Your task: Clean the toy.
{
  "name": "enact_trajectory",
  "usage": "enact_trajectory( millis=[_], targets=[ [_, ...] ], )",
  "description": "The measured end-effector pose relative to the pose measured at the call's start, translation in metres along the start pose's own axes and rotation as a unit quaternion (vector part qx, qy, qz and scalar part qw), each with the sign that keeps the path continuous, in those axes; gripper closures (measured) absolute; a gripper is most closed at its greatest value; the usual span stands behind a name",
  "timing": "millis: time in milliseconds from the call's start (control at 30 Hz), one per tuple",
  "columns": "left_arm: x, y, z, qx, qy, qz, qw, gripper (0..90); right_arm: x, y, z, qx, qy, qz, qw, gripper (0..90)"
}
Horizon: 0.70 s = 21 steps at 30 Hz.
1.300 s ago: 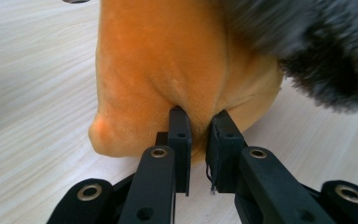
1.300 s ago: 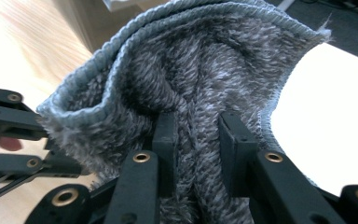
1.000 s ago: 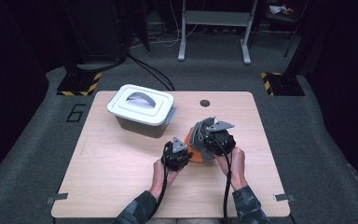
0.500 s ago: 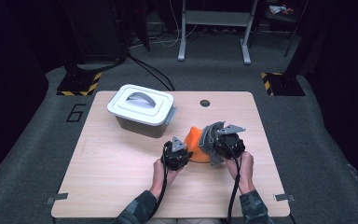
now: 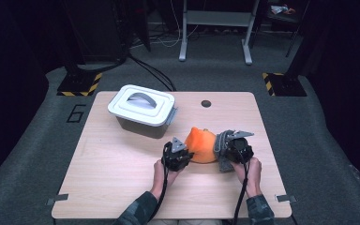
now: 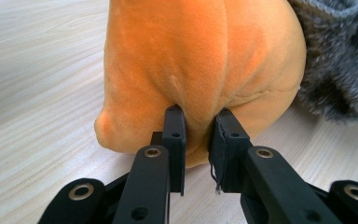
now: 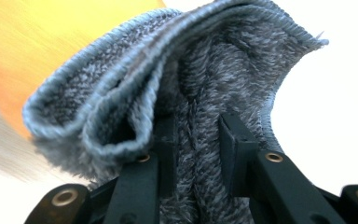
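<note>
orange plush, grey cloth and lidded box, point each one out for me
orange plush [image 6: 200, 56], left gripper view, middle of its body
grey cloth [image 7: 205, 93], right gripper view, its fuzzy inner side
lidded box [image 5: 138, 112], high view, bare lid

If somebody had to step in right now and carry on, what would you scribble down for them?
Left gripper: shut on a fold of the orange plush toy, pinning it to the wooden table.
Right gripper: shut on the grey knitted sock, holding it at the toy's right side in the high view.
Lidded white storage box: closed, at the table's back left, away from both hands.
Done: both things gripped, sock brought against the toy.
Left: likely to pull the sock over the toy or off it; which of the two I cannot tell.
</note>
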State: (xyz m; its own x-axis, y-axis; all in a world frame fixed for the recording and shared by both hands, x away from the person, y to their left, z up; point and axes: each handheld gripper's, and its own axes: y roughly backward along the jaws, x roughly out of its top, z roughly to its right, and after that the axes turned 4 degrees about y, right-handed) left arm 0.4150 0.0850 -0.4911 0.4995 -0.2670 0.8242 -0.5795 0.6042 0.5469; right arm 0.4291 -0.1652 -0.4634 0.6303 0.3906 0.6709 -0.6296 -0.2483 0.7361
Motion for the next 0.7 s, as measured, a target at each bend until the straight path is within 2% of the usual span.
enact_trajectory(
  millis=[200,300,400,533,700],
  targets=[
    [-0.001,0.000,0.001,0.001,-0.002,0.003,1.0000,77.2,-0.009,-0.011,0.008,0.008,-0.013,-0.018,0.9997,70.6],
    [-0.001,0.001,0.000,0.005,-0.003,0.005,1.0000,77.2,-0.009,-0.006,0.011,0.007,-0.018,-0.012,0.9997,70.7],
    [-0.001,0.002,0.001,0.003,-0.001,0.006,1.0000,77.2,-0.003,0.011,0.011,0.004,-0.018,0.013,0.9997,70.8],
    [-0.001,0.002,0.001,0.003,-0.004,0.004,1.0000,77.2,0.013,0.032,0.003,0.013,-0.004,0.042,0.9990,70.8],
    [-0.001,0.002,0.003,0.005,-0.005,0.007,1.0000,77.1,0.035,0.040,-0.017,0.024,0.028,0.053,0.9979,70.6]
  ],
)
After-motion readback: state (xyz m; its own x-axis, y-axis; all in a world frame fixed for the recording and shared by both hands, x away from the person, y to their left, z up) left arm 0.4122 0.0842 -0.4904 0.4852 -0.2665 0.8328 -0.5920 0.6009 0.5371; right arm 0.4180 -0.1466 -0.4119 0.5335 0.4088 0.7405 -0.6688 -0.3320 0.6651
